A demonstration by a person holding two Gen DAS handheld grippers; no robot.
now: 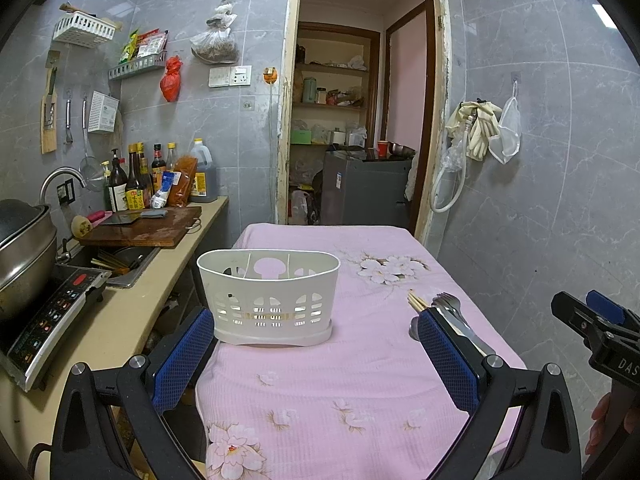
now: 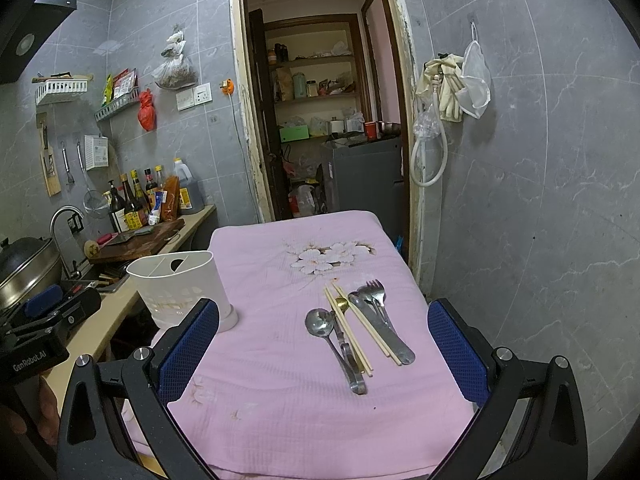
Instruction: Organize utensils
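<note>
pink tablecloth with white flower print; white slotted caddy; silver spoons; pale chopsticks; blue mesh-textured gripper pads.

Home kitchen: tiled walls, sink faucet, induction cooktop carrying a pot, sauce bottles, cutting board, pantry shelves beyond the doorway.

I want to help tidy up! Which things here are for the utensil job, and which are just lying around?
For the job:
white caddy
spoon
forks
chopsticks
left claw, open
right claw, open

Just lying around:
sauce bottles
chopping board
big pot
rubber gloves
</note>
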